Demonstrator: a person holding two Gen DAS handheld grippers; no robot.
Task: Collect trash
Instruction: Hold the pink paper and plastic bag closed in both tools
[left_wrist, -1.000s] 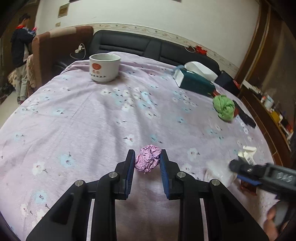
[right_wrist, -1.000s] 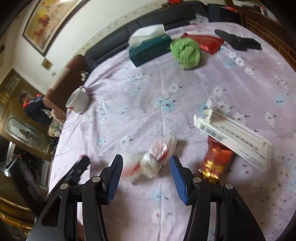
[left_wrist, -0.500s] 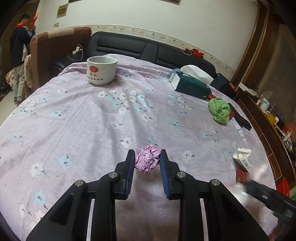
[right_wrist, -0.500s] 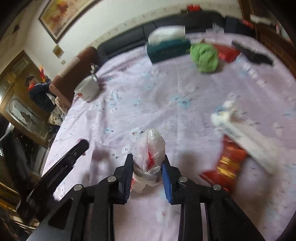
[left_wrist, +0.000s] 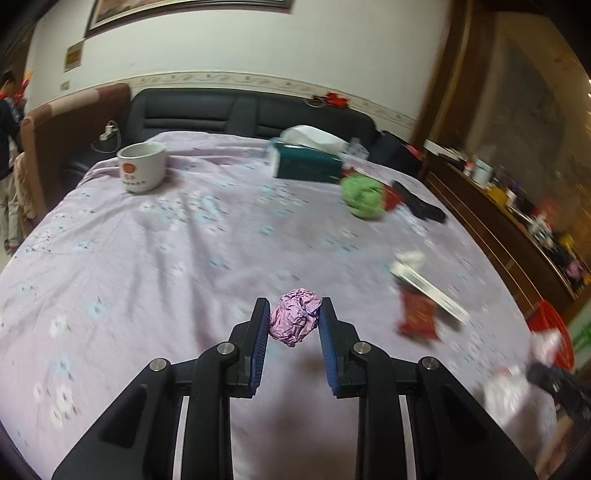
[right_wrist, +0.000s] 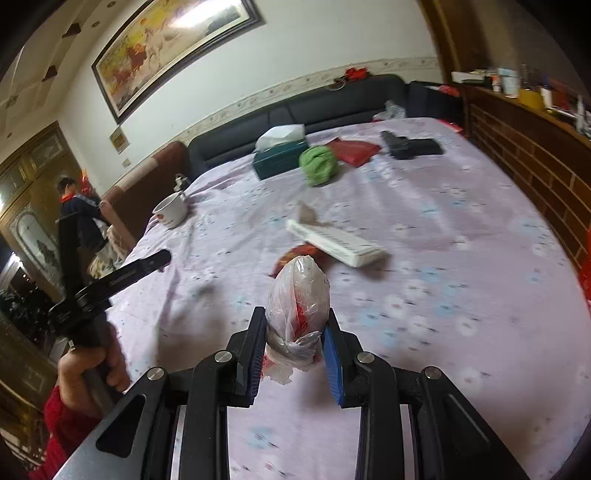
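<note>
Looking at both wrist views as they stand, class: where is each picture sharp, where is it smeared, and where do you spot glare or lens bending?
Left wrist view: left gripper and its pink paper ball sharp; red wrapper and the tablecloth smeared; the wall border curves from fisheye bending. Right wrist view: right gripper and plastic bag crisp, the cloth softer; glare whitens the framed painting.

My left gripper (left_wrist: 294, 325) has its jaws squeezed on a crumpled pink paper ball (left_wrist: 294, 320) above the flowery purple surface (left_wrist: 155, 258). Far back sit a white cup (left_wrist: 142, 167) and a green tissue box (left_wrist: 304, 165) — a green ball (left_wrist: 362, 197) lies nearer, right.
</note>
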